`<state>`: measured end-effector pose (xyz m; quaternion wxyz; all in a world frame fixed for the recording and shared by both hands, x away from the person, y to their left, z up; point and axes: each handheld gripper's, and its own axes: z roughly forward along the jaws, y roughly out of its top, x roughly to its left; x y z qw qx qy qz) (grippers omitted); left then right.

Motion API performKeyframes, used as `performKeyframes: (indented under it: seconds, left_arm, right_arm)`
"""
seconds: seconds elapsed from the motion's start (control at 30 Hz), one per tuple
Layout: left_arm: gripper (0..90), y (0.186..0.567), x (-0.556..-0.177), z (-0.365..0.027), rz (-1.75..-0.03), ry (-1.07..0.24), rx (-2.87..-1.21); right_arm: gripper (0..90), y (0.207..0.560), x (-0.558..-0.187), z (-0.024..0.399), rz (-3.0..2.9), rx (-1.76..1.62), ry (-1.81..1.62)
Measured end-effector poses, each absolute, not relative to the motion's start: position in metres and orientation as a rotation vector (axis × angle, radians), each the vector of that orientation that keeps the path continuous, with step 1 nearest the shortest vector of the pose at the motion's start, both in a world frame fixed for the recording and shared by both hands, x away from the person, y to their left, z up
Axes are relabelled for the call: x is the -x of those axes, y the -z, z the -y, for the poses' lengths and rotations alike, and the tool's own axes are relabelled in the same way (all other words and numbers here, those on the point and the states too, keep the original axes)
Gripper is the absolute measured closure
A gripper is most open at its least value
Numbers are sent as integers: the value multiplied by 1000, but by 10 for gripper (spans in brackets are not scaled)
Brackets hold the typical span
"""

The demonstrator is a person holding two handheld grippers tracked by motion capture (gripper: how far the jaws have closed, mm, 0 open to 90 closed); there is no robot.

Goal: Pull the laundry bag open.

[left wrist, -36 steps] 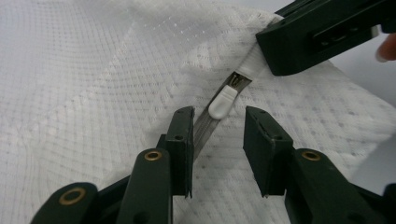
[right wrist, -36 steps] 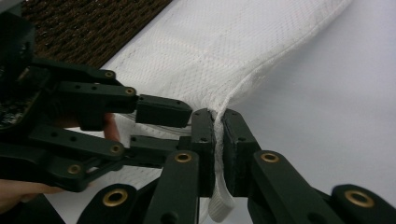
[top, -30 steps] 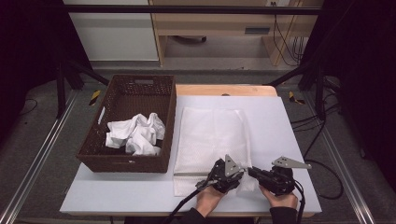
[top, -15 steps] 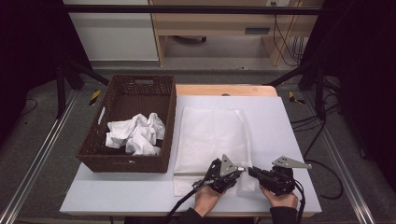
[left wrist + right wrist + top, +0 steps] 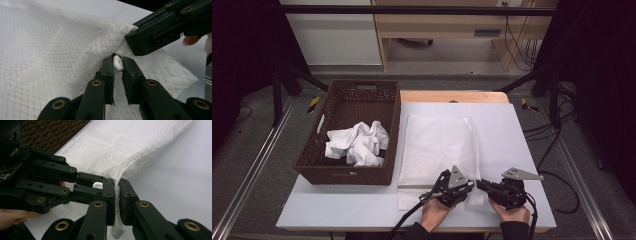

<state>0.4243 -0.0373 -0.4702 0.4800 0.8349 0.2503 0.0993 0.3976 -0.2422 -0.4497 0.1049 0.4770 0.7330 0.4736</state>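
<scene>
Left gripper (image 5: 463,188) had edged toward right gripper (image 5: 482,185); left clamped the zipper pull (image 5: 118,63), right clamped the mesh bag (image 5: 439,145) edge beside it; zipping barely begun.

A white mesh laundry bag (image 5: 438,147) is laid flat beside the wicker basket (image 5: 314,172), its near edge pinched up.

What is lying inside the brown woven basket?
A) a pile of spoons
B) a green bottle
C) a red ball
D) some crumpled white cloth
D: in the high view, the brown woven basket at the left of the table holds a bunch of crumpled white cloth, and nothing red, green or metal lies in it.
</scene>
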Motion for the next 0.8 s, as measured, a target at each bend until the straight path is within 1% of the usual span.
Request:
performKeyframes:
  seconds: [0.23, 0.43, 0.67, 0.8]
  left_arm:
    - [826, 470, -426, 37, -645, -211, -2036]
    - [843, 472, -422, 35, -641, -238, -2036]
    - [848, 474, -419, 33, -639, -255, -2035]
    - [843, 475, -421, 33, -637, -243, -2030]
  right_arm:
    - [845, 450, -398, 242, -2165, -1395, -1386]
    - [842, 452, -398, 243, -2168, -1403, -1383]
    - [814, 455, -400, 242, -2173, -1401, -1380]
    - [847, 455, -401, 241, -2191, -1403, -1381]
